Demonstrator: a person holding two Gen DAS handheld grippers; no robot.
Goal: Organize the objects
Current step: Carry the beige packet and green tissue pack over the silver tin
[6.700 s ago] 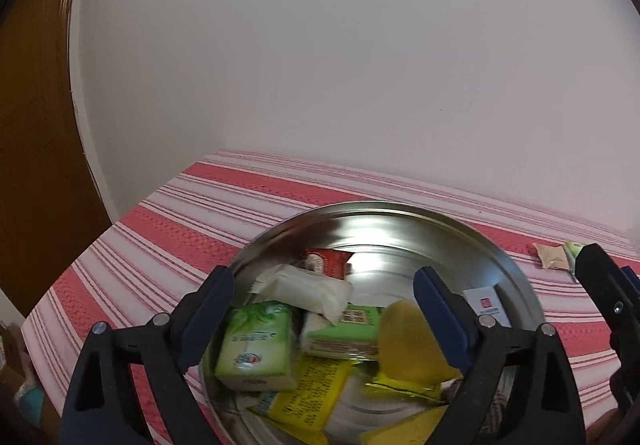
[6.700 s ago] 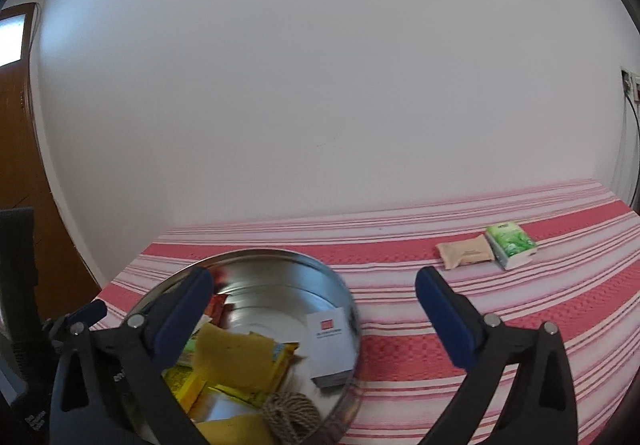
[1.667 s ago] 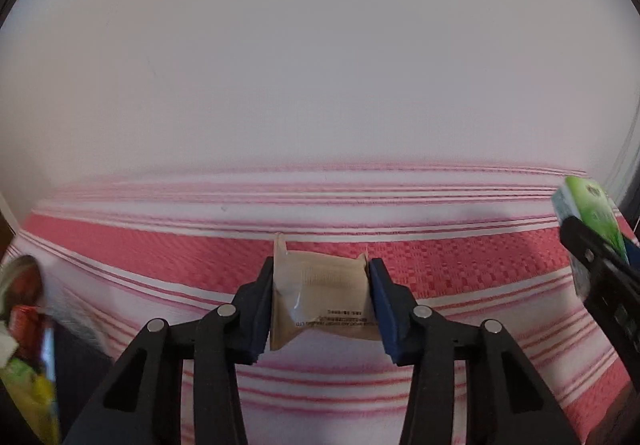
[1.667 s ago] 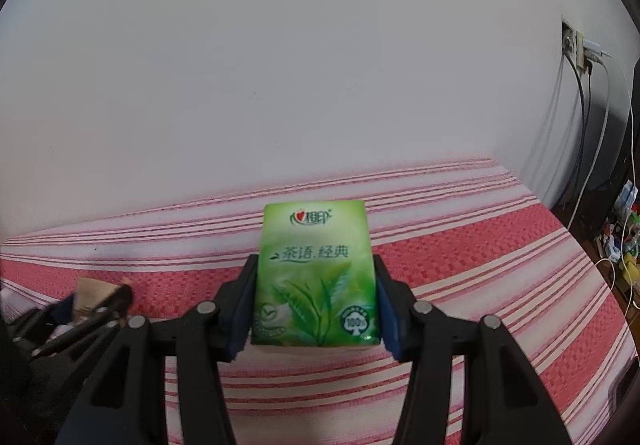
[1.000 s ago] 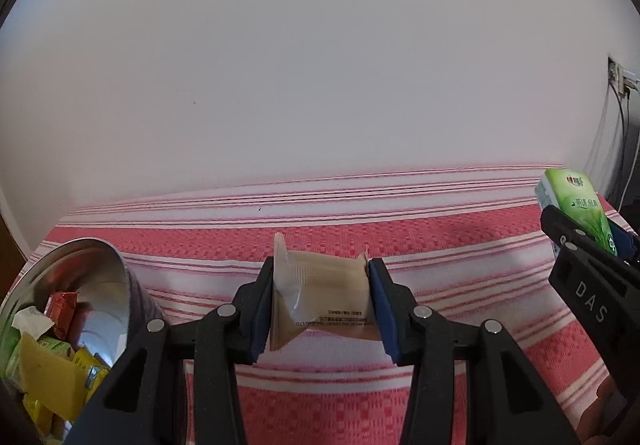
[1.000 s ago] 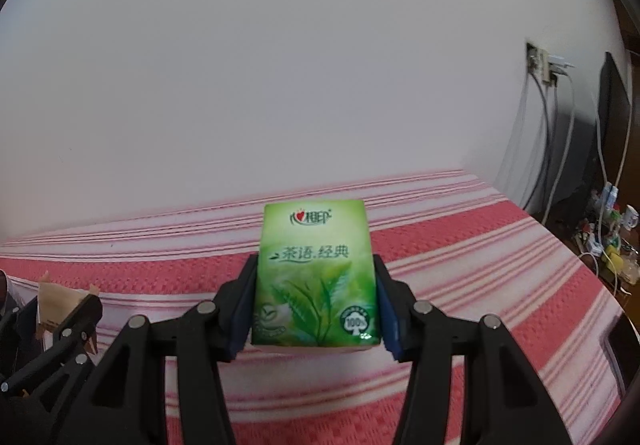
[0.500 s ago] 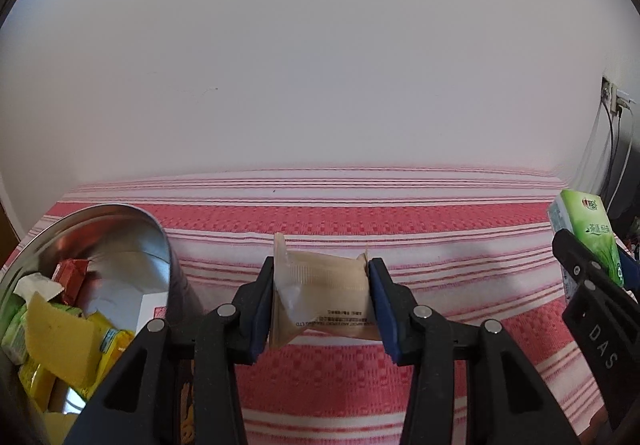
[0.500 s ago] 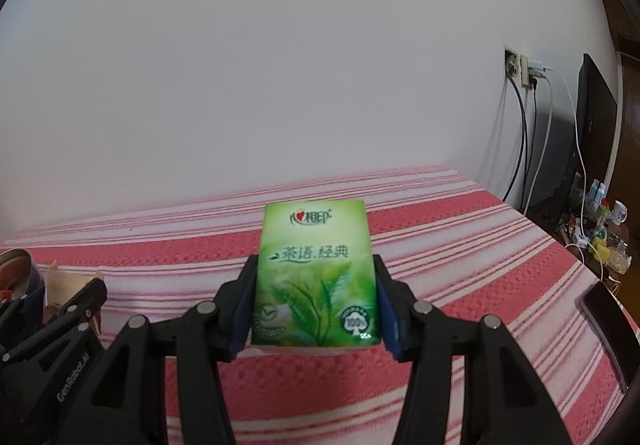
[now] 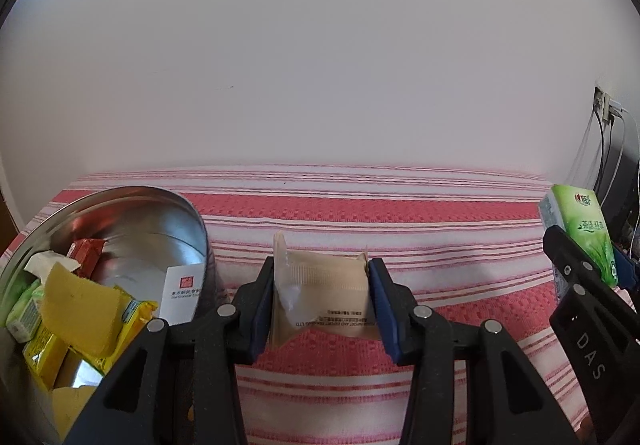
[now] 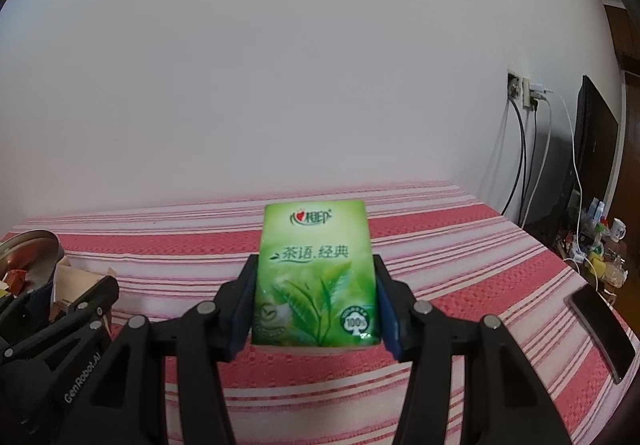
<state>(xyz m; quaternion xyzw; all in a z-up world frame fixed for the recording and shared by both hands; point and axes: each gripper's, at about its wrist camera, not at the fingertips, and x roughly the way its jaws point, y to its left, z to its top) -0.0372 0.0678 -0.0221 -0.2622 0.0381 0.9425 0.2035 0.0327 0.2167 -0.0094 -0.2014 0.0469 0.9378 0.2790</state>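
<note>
My left gripper [image 9: 322, 305] is shut on a beige sealed packet [image 9: 324, 297], carried above the red and white striped cloth [image 9: 360, 213]. Just to its left stands a round metal tin [image 9: 192, 213] with several packets and a white card [image 9: 182, 287] inside. My right gripper [image 10: 314, 305] is shut on a green tissue pack [image 10: 316, 273] with a leaf print, held upright off the cloth. In the left wrist view that green tissue pack [image 9: 584, 229] shows at the far right. In the right wrist view the metal tin [image 10: 30, 247] peeks in at the far left, behind the left gripper's black body.
A white wall backs the table. At the right are a wall socket [image 10: 524, 89] with hanging cables, a dark monitor [image 10: 592, 141] and small clutter. A black phone [image 10: 600, 329] lies near the table's right edge.
Both grippers have travelled left with their loads. The metal tin has come further into the left wrist view and now appears at the left edge of the right wrist view.
</note>
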